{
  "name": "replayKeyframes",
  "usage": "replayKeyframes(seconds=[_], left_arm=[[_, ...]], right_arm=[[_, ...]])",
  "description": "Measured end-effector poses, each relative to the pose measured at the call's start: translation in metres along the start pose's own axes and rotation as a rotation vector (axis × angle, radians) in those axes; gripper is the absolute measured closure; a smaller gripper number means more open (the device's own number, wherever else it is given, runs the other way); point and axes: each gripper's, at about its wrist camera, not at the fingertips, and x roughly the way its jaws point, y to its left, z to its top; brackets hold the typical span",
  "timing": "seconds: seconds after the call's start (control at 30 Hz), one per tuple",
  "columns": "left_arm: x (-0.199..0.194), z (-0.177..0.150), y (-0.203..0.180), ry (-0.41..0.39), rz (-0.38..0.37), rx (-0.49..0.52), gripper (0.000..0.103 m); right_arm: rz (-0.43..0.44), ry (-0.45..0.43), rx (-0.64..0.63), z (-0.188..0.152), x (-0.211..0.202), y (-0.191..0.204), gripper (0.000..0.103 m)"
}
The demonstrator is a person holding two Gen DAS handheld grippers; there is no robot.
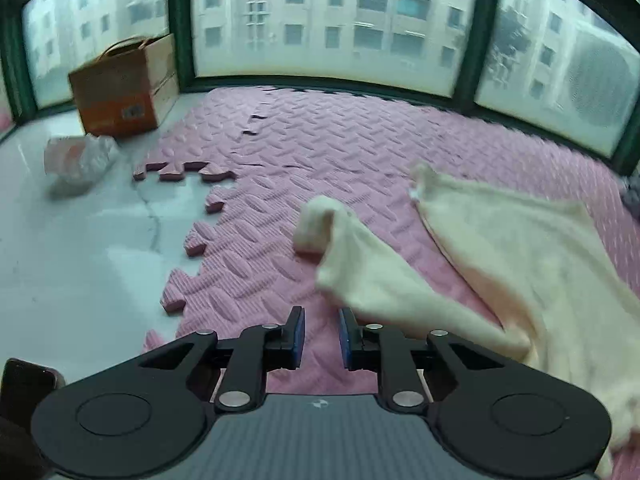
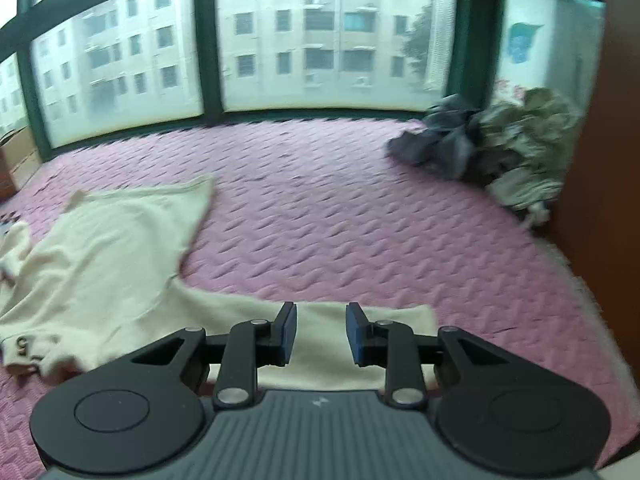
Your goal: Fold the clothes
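A cream long-sleeved garment (image 1: pixel 520 248) lies spread on the pink foam mat (image 1: pixel 320 140). One sleeve (image 1: pixel 360 264) runs out to the left, its cuff folded over. My left gripper (image 1: pixel 322 322) hovers over the mat just left of that sleeve, jaws a little apart, nothing between them. In the right wrist view the same garment (image 2: pixel 104 248) lies at the left, and its other sleeve (image 2: pixel 360 320) stretches along the mat under my right gripper (image 2: pixel 321 318). That gripper is open, with the sleeve seen through the gap and its pads not pressing on the cloth.
A pile of grey and beige clothes (image 2: pixel 492 148) sits at the far right by a brown wall. A cardboard box (image 1: pixel 124 88) and a plastic bag (image 1: pixel 78 156) stand on the bare white floor left of the mat. Windows run along the far side.
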Motion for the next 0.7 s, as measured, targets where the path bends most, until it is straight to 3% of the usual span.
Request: replayKeyframes(seconds=[0.13,0.3,0.57,0.7], left_arm=[[0.013,0.018,0.006,-0.018,0.036,-0.018,0.083],[0.036,0.033,0.005,-0.016,0.082,0.031,0.083],[0.045,0.034,-0.001,-0.048,-0.04,0.051,0.081],[0.051,0.033,-0.009,-0.049,-0.024,0.105,0.08]], right_arm=[[0.024,0.046,-0.004,-0.004,0.017,0.009,0.075],[0.045,0.098,0.011,-0.008,0.032,0.012,0.073],[0.058,0.13,0.015,-0.006,0.043,0.014,0.07],[0.063,0.14,0.014,-0.006,0.049,0.016,0.068]])
